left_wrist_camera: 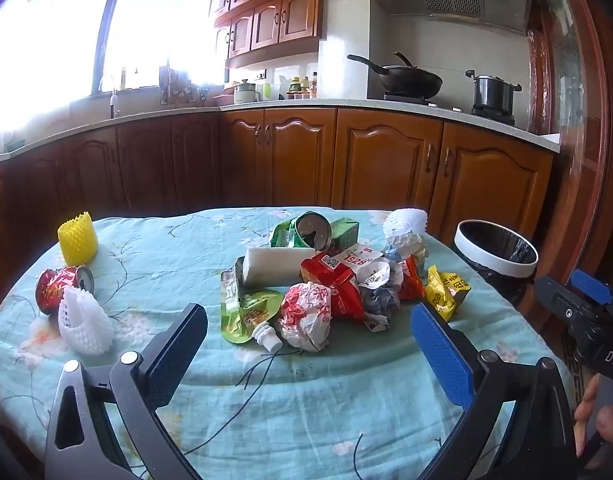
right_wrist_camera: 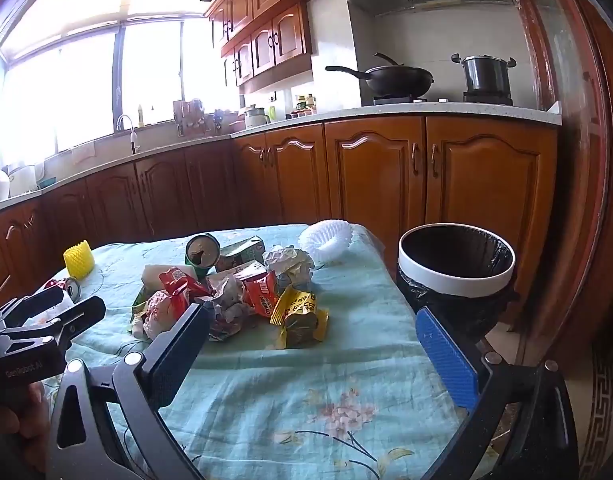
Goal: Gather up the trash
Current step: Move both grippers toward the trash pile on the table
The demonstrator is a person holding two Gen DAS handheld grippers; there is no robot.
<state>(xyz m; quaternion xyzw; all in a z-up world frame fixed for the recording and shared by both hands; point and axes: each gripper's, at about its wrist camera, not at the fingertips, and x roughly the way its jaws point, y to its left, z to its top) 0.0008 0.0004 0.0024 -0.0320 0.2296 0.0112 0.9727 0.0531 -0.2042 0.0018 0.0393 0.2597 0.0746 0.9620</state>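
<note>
A heap of trash lies mid-table: a green can (left_wrist_camera: 314, 232), a white foam block (left_wrist_camera: 274, 266), red wrappers (left_wrist_camera: 334, 280), a crumpled red-and-white wrapper (left_wrist_camera: 306, 312), a green spout pouch (left_wrist_camera: 242, 312) and a yellow wrapper (left_wrist_camera: 446, 292) (right_wrist_camera: 300, 312). Off to the left sit a red can (left_wrist_camera: 62, 284), a white foam net (left_wrist_camera: 84, 324) and a yellow foam net (left_wrist_camera: 77, 240). My left gripper (left_wrist_camera: 306, 312) hangs open just short of the heap, holding nothing. My right gripper (right_wrist_camera: 311, 314) is open too, near the yellow wrapper, with the bin (right_wrist_camera: 456, 264) to its right.
The table wears a teal floral cloth (right_wrist_camera: 306, 400). The black-lined, white-rimmed bin (left_wrist_camera: 496, 246) stands off the table's right edge. Another white foam net (right_wrist_camera: 326, 236) lies at the far edge. Wooden kitchen cabinets and a stove with pots stand behind. A hand shows at each view's edge.
</note>
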